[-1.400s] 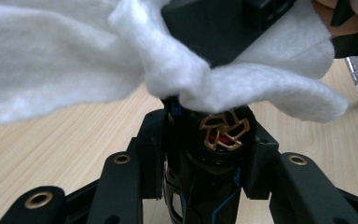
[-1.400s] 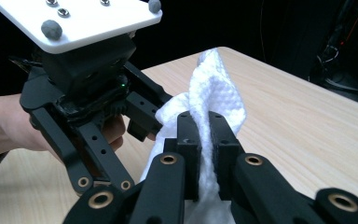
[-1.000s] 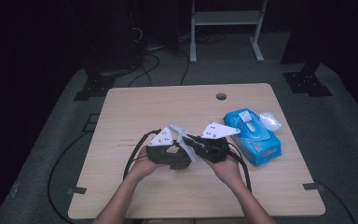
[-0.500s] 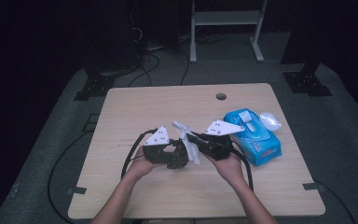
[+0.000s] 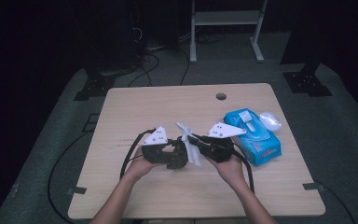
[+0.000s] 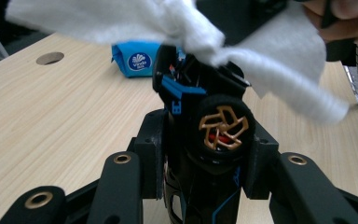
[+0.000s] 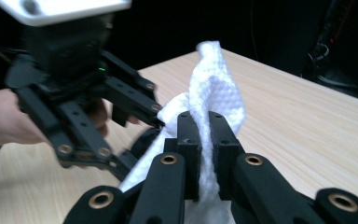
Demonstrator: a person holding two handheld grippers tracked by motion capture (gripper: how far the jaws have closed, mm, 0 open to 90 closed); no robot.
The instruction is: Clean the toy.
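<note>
Clamping a small black toy car (image 6: 214,140) in my left gripper (image 5: 179,156), I see its jaws pressed on both flanks, an orange-spoked wheel facing the camera and the car's long axis running up and away toward twelve o'clock in the left gripper view. My right gripper (image 5: 196,141) has its jaws squeezed together on a white wipe (image 7: 214,100), which rises from between them toward twelve o'clock and droops at seven. In the high view the two grippers face each other nose to nose near the table (image 5: 135,107) centre, the right at three o'clock of the left, and the wipe drapes over the car's far end. I judge that the next rub runs along the car's length. The blue wipe pack (image 5: 254,135) lies at three o'clock, beyond my right hand (image 5: 228,168).
</note>
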